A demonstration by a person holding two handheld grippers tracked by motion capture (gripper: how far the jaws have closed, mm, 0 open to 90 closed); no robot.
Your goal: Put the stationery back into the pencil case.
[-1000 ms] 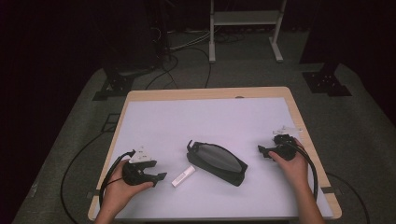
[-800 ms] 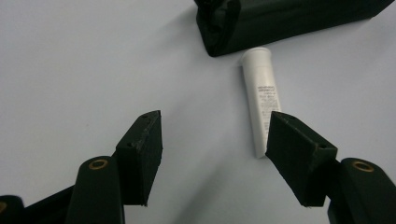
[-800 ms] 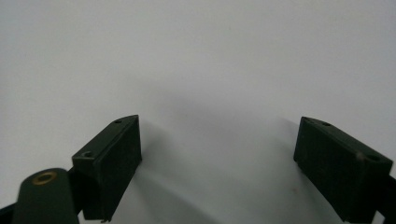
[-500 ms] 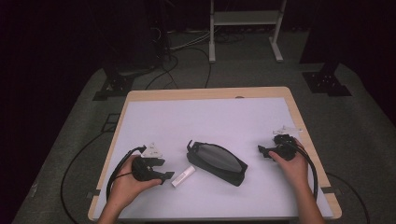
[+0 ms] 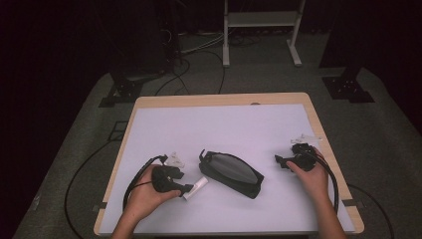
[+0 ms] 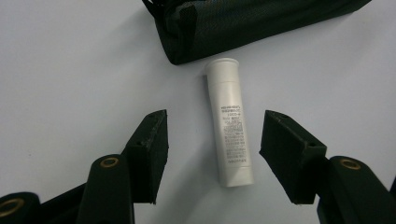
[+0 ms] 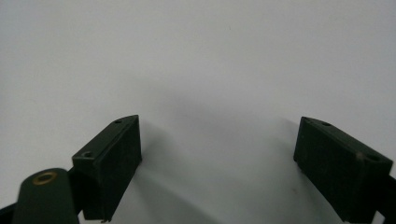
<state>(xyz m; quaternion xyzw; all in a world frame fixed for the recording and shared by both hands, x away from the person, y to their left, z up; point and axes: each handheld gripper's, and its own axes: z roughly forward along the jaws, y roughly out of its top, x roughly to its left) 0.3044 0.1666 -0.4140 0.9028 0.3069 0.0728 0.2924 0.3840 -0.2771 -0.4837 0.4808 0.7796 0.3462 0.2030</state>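
Observation:
A small white tube (image 6: 230, 126) with printed text lies flat on the white table top, its cap end close to a black zip pouch (image 6: 243, 23). My left gripper (image 6: 212, 154) is open, one jaw on each side of the tube's lower half, not touching it. From above, the tube (image 5: 195, 188) lies just left of the pouch (image 5: 231, 173), with the left gripper (image 5: 185, 188) at its near end. My right gripper (image 5: 279, 161) rests open near the table's right side, apart from the pouch; between its jaws (image 7: 217, 163) is bare table.
The white-topped table (image 5: 224, 124) has a wooden rim. Cables trail from both grippers over the front corners. Beyond the table the dark floor holds cables, black stands (image 5: 127, 89) and a white frame (image 5: 261, 30).
My left gripper has moved right and a little forward, up to the white tube, so its jaws now flank it. The right gripper and the pouch have stayed put.

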